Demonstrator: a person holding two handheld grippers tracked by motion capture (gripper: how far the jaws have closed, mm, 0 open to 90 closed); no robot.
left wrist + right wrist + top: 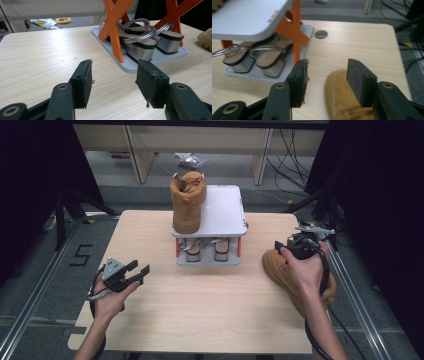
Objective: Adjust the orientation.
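Boot (280,267) lay at right of the high view on the table (200,305), directly under the right gripper (295,247), long axis running down-right. Its jaws stood wide over the boot (342,100), gripping nothing; left gripper (131,272), also wide and empty, sat well apart at lower left.

Boot (342,100) under right fingers (359,80): tan matt suede-like. Bench (45,55): pale wood grain. Sandals (147,42) beyond left fingers: glossy metallic heels.
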